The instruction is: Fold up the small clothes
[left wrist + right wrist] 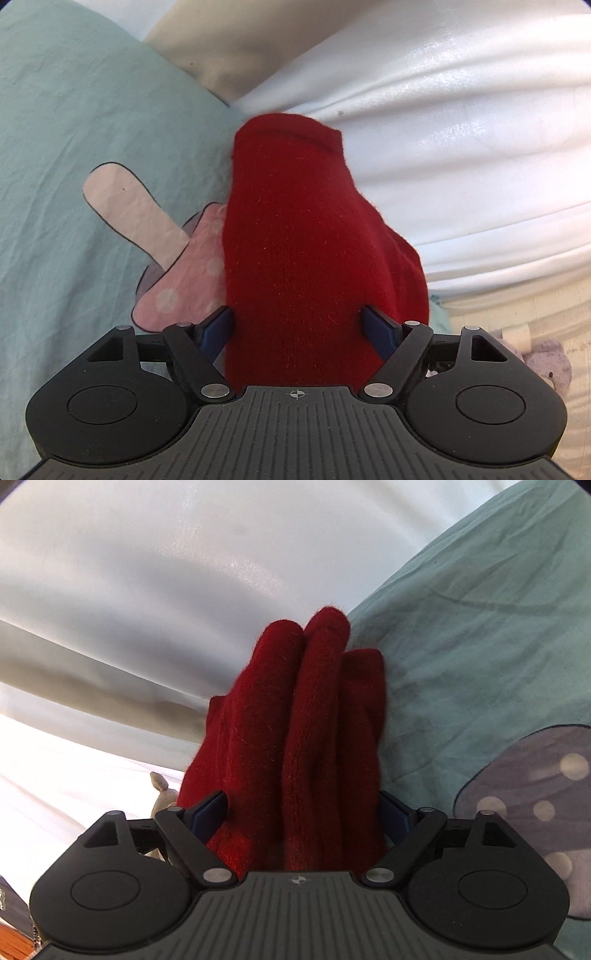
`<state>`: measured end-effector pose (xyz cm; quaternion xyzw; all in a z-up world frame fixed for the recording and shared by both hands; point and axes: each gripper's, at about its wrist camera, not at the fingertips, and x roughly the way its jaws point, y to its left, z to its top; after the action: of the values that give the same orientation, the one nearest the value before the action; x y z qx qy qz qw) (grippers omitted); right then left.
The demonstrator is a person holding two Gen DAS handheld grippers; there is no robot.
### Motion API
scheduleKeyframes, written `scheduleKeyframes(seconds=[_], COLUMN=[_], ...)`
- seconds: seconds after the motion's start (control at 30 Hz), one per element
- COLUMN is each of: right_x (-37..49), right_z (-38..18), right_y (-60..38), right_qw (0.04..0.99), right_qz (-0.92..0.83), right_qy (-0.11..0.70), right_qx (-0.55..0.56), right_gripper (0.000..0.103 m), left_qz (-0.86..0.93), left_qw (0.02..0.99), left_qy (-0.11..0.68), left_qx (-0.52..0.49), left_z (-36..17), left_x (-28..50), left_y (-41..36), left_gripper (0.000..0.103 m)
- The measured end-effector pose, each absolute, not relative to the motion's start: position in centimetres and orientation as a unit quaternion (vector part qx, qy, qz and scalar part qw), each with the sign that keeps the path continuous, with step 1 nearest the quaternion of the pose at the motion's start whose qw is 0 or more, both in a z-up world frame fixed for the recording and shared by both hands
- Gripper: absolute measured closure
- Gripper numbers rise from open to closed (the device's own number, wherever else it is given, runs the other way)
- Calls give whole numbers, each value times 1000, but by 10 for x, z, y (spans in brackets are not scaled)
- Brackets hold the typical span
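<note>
Straddled glove [295, 221] cuff with left claw [297, 325] and fingers with right claw [303, 808], both spread wide, glove on the bed [74, 110]; could not tell if pads [218, 328] pinched. Needed firm, even bites at both ends before folding.

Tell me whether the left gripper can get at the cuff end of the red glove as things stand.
Probably yes. The red glove already lies between the open pads of the left gripper, cuff end pointing away from it along the teal sheet. Nothing covers the cuff; the way looks free.
</note>
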<state>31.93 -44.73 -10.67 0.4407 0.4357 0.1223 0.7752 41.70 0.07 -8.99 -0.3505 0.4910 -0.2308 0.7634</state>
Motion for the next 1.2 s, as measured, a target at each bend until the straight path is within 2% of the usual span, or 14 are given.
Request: scheduleKeyframes(seconds=[0.23, 0.37, 0.43, 0.63, 0.8, 1.07, 1.1, 1.13, 1.2], right_x=[337, 331, 329, 328, 332, 354, 357, 360, 366], right_z=[-117, -101, -88, -46, -15, 12, 16, 19, 24], right_y=[-439, -424, -416, -383, -355, -292, -283, -274, -256], right_qw=[766, 785, 793, 819, 829, 834, 834, 832, 825], right_qz=[129, 123, 128, 144, 172, 215, 223, 233, 256], right_qy=[429, 421, 415, 395, 377, 369, 367, 366, 364], right_qx=[460, 437, 427, 389, 375, 349, 347, 346, 347], right_gripper=[44, 52, 54, 55, 56, 57, 57, 57, 57], left_qz=[-224, -227, -227, -222, -211, -177, -181, -200, -190], left_qw=[766, 793, 798, 803, 810, 819, 819, 813, 820], left_qy=[483, 465, 460, 442, 425, 405, 397, 386, 382], left_qx=[-361, -321, -316, -332, -344, -366, -374, -388, -381], left_z=[-98, -83, -77, -68, -57, -47, -44, -38, -22], left_x=[427, 417, 414, 401, 390, 373, 370, 367, 364], left_y=[-7, -13, -12, 2, 27, 69, 75, 81, 89], left_gripper=[21, 34, 42, 53, 58, 59, 69, 91, 94])
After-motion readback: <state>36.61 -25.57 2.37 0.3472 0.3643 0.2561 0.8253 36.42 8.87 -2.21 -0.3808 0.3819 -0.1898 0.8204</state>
